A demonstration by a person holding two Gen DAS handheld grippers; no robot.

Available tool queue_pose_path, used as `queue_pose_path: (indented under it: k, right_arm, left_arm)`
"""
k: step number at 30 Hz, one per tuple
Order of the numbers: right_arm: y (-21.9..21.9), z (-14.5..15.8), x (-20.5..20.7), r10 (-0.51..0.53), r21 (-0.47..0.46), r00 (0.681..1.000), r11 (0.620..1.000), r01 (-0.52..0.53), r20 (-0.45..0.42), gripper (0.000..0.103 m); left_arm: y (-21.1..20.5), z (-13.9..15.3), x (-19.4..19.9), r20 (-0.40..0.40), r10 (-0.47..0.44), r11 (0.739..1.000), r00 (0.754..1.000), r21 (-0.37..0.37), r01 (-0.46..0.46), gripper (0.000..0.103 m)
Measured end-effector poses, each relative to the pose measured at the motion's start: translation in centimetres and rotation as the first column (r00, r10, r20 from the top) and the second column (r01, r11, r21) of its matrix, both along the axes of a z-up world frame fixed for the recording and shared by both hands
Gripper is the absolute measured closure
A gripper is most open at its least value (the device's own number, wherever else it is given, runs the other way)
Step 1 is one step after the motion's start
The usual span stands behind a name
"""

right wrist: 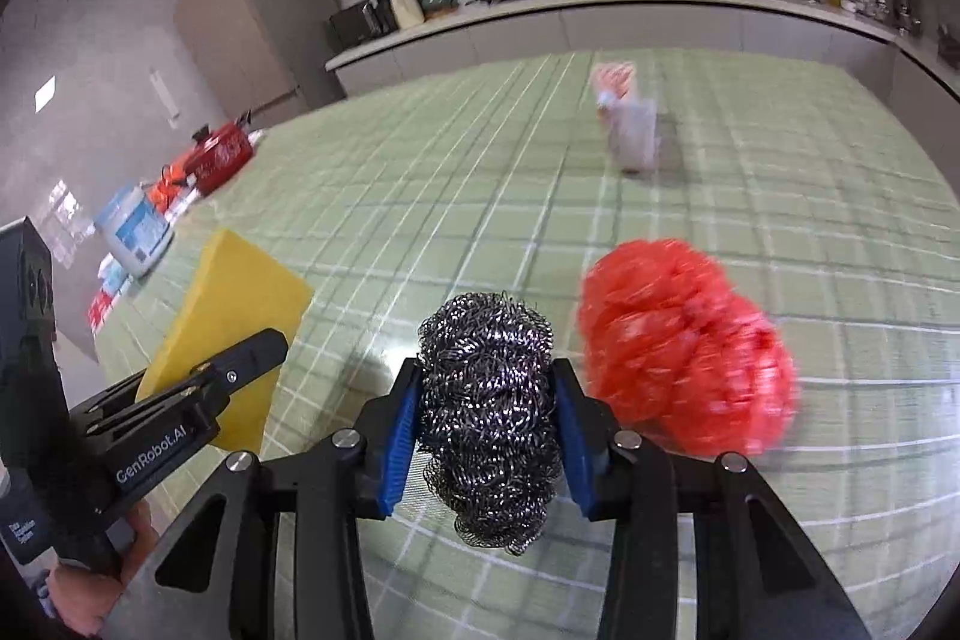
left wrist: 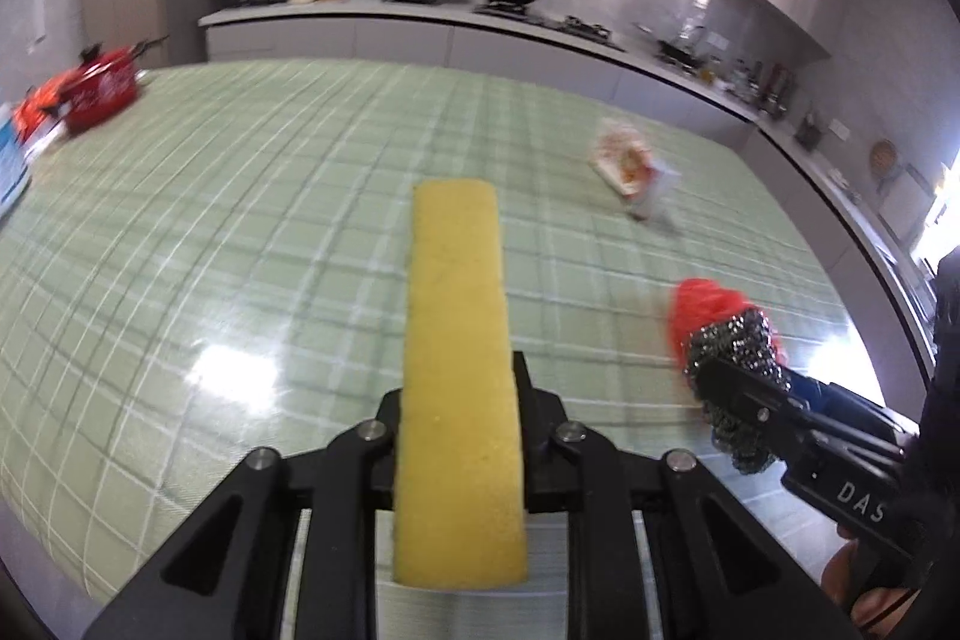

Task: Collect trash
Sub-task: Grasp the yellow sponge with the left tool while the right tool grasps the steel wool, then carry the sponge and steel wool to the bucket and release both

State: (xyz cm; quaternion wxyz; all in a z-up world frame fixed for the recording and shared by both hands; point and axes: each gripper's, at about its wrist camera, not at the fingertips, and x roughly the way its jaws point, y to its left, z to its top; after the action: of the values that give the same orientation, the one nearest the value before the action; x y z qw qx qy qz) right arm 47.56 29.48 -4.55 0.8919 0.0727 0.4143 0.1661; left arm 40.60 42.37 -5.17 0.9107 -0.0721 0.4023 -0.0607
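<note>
A yellow sponge (left wrist: 459,382) is held edge-up by the left gripper (left wrist: 461,418). The jaws are closed tight on it from both sides, and the sponge sticks out far past the fingertips, toward 12 o'clock in the left wrist view. A steel wool ball (right wrist: 489,418) is squeezed by the right gripper (right wrist: 487,424). Its blue pads (right wrist: 399,445) are pressed into both sides of the ball.

Both are held over a table with a green checked cloth (left wrist: 270,196). A red mesh ball (right wrist: 684,346) is seen at 2 o'clock from the steel wool, just beside the right gripper. It is blurred, so it cannot be told if it is touched by the finger. A crumpled snack wrapper (right wrist: 627,118) is lying on the cloth at 1 o'clock, well apart from both grippers.

Much bare cloth is seen between the grippers and the wrapper, and more toward 11 o'clock. The far edge of the table is seen at 12 o'clock, in front of a kitchen counter (right wrist: 600,10) with pans on it. At 10 o'clock, along the left edge of the table, a red pot (left wrist: 99,91) and a white tub (right wrist: 135,232) are standing. In the right wrist view the two grippers are seen near each other, with a strip of cloth between them.
</note>
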Motion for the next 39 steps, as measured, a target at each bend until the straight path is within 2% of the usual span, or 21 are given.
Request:
queue_pose_path:
  k: [5,10,12,17,21,24,29,32,36,37,39]
  right_arm:
    - [-4.9,2.2,-1.9,-0.11,0.029,0.994,0.994,0.109,0.027,0.059]
    - [-13.2,3.7,-4.7,-0.252,0.043,0.966,0.967,0.25,0.051,0.059]
    - [-16.7,4.1,-6.0,-0.302,0.051,0.951,0.953,0.299,0.062,0.059]
    - [-28.1,4.4,-10.2,-0.419,0.069,0.904,0.908,0.414,0.083,0.059]
    - [-39.8,3.7,-13.6,-0.504,0.073,0.861,0.863,0.5,0.065,0.059]
    - [-47.3,2.9,-15.7,-0.554,0.044,0.831,0.832,0.552,0.05,0.059]
    - [-56.8,-0.2,-17.3,-0.601,0.022,0.799,0.798,0.602,-0.018,0.059]
    - [-59.9,-2.6,-17.0,-0.6,0.027,0.797,0.798,0.603,-0.061,0.059]
    - [-63.1,-7.0,-14.8,-0.577,0.055,0.806,0.808,0.587,-0.132,0.058]
    - [-63.5,-7.7,-14.4,-0.564,0.067,0.812,0.814,0.578,-0.149,0.057]
    - [-64.0,-9.0,-13.4,-0.546,0.066,0.82,0.824,0.563,-0.171,0.053]
  left_arm:
    - [-4.9,1.8,-0.1,0.026,-0.115,0.993,0.993,-0.015,0.116,0.081]
    - [-12.5,2.9,-1.0,0.055,-0.238,0.971,0.97,-0.018,0.239,0.081]
    - [-16.8,3.2,-1.7,0.062,-0.293,0.956,0.954,-0.015,0.294,0.081]
    - [-27.2,3.6,-3.9,0.07,-0.393,0.919,0.917,-0.016,0.395,0.081]
    - [-37.3,3.2,-5.5,0.052,-0.471,0.88,0.881,-0.041,0.473,0.081]
    - [-43.8,2.4,-5.7,0.025,-0.515,0.853,0.857,-0.078,0.516,0.081]
    - [-52.5,-0.2,-5.6,-0.057,-0.564,0.824,0.824,-0.113,0.556,0.081]
    - [-55.6,-2.8,-6.0,-0.114,-0.558,0.829,0.822,-0.107,0.548,0.081]
    - [-58.1,-7.2,-5.4,-0.239,-0.516,0.856,0.823,-0.09,0.51,0.08]
    - [-58.3,-7.9,-5.4,-0.26,-0.496,0.866,0.829,-0.082,0.493,0.079]
    - [-58.9,-8.9,-5.3,-0.299,-0.459,0.884,0.837,-0.059,0.464,0.068]
